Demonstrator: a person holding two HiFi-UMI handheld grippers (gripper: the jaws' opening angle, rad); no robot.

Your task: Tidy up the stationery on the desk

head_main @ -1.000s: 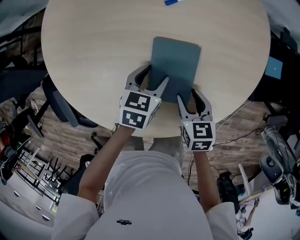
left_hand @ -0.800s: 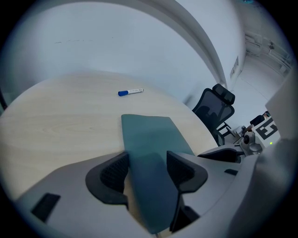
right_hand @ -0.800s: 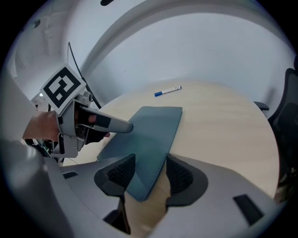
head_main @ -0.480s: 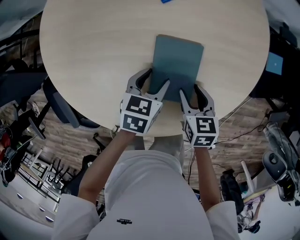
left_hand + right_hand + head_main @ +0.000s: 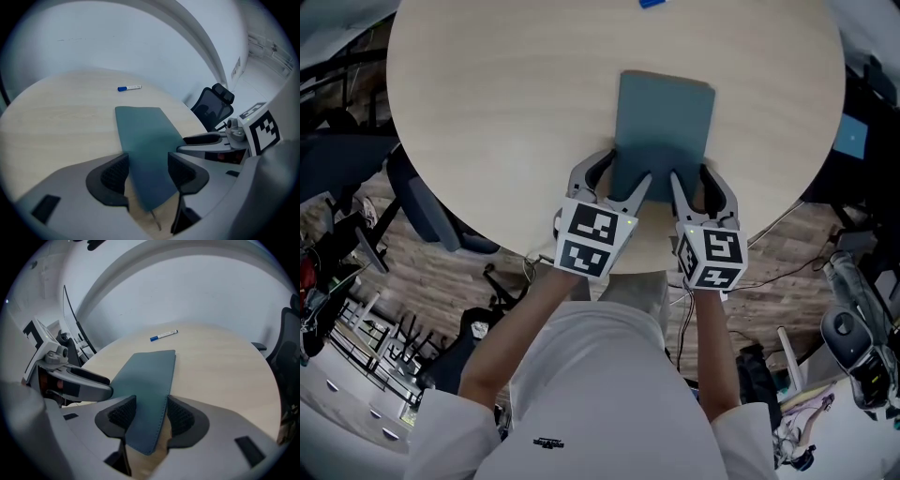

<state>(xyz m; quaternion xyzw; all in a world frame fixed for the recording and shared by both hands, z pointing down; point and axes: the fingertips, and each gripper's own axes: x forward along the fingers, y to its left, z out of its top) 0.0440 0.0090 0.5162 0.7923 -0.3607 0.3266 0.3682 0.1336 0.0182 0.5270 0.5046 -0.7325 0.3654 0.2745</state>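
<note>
A flat teal notebook lies on the round pale wood table, its near end toward me. My left gripper is open with the notebook's near left corner lying between its jaws. My right gripper is open too and straddles the near right edge of the notebook. Both sets of jaws stand apart beside the cover, not pressed on it. A blue-capped pen lies beyond the notebook at the far side of the table, and the pen shows in the right gripper view as well.
The table's near edge runs just under the grippers. An office chair stands past the table's right side, and another chair is tucked under its left. Cables and gear lie on the floor at right.
The left gripper has drawn back slightly and the right has edged forward, so both now sit level at the notebook's near end. The notebook has hardly moved.
</note>
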